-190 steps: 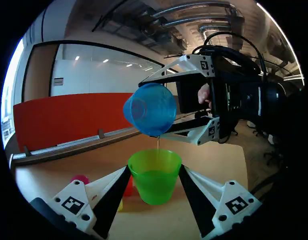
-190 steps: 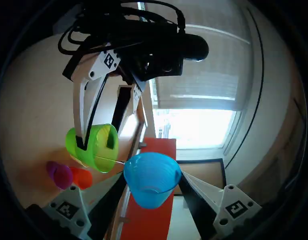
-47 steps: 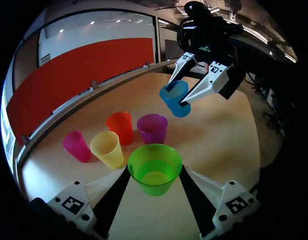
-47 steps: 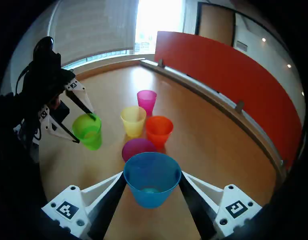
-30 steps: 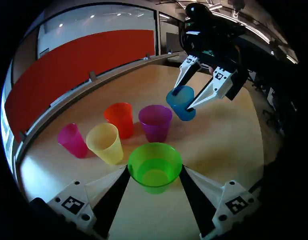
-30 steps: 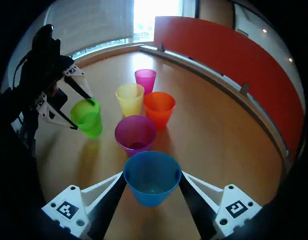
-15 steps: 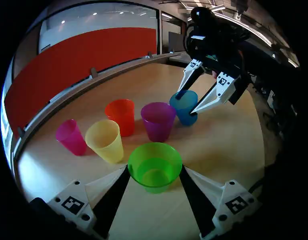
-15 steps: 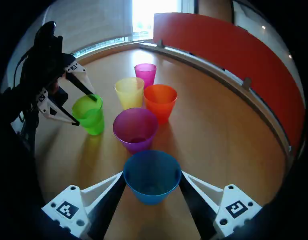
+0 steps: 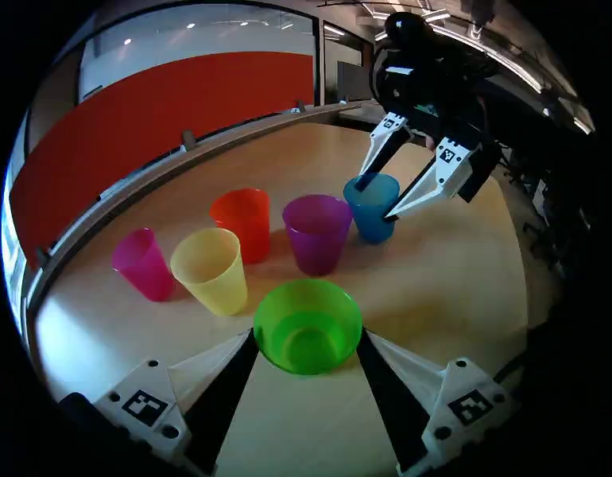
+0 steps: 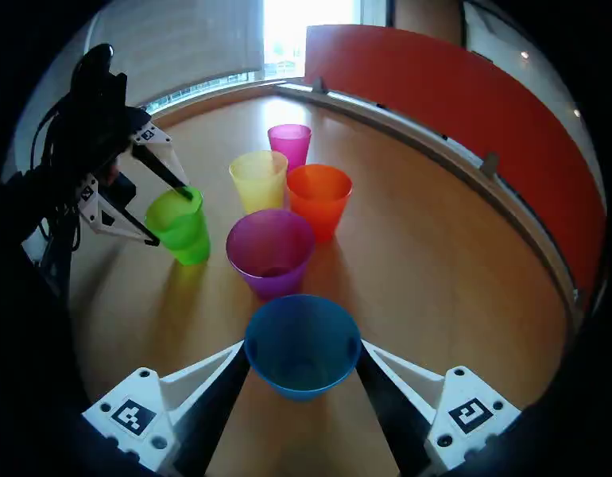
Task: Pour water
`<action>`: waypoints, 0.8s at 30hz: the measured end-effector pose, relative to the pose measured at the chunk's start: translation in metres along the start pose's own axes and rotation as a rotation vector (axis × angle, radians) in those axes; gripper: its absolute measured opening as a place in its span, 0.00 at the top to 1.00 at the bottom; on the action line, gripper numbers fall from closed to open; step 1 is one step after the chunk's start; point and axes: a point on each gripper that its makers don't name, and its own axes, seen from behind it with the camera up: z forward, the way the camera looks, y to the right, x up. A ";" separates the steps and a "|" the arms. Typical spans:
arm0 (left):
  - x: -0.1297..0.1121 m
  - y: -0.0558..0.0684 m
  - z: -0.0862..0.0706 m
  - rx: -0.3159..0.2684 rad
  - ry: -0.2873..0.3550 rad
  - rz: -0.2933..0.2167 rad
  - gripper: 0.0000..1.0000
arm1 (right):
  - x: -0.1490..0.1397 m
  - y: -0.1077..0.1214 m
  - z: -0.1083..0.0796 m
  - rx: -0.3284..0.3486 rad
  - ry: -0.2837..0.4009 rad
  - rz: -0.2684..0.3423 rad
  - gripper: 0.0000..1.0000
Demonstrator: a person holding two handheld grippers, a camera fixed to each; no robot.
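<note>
Table [image 9: 457,278]: pale wood, matte, broad. Red panel [image 9: 147,111] runs along its far edge, held by small grey brackets [image 9: 188,140]. Behind the panel is a glass wall [image 9: 195,40] dotted with ceiling lamp spots. Light strip [image 9: 513,67] overhead at right. Dark shapes past the table's right edge, perhaps office chairs, too dim to be sure. In the right gripper view: bright window [image 10: 310,28] at the table's end, grey blind [image 10: 203,44] beside it, daylight glare on the wood.
</note>
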 end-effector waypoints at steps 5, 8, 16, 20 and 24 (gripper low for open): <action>0.000 0.000 0.000 0.003 0.013 -0.006 0.14 | -0.004 0.000 -0.002 -0.008 -0.003 -0.004 0.07; 0.000 0.000 0.000 0.006 0.015 -0.004 0.13 | -0.009 0.001 -0.003 -0.016 -0.009 -0.004 0.07; -0.002 0.001 0.002 0.010 0.009 0.008 0.09 | -0.022 0.002 -0.004 -0.028 -0.030 0.000 0.03; -0.004 0.003 0.002 0.002 -0.002 0.002 0.06 | -0.026 0.003 -0.003 -0.034 -0.034 0.004 0.01; -0.007 0.006 0.002 -0.012 -0.021 -0.015 0.03 | -0.029 0.005 -0.004 -0.043 -0.034 0.009 0.00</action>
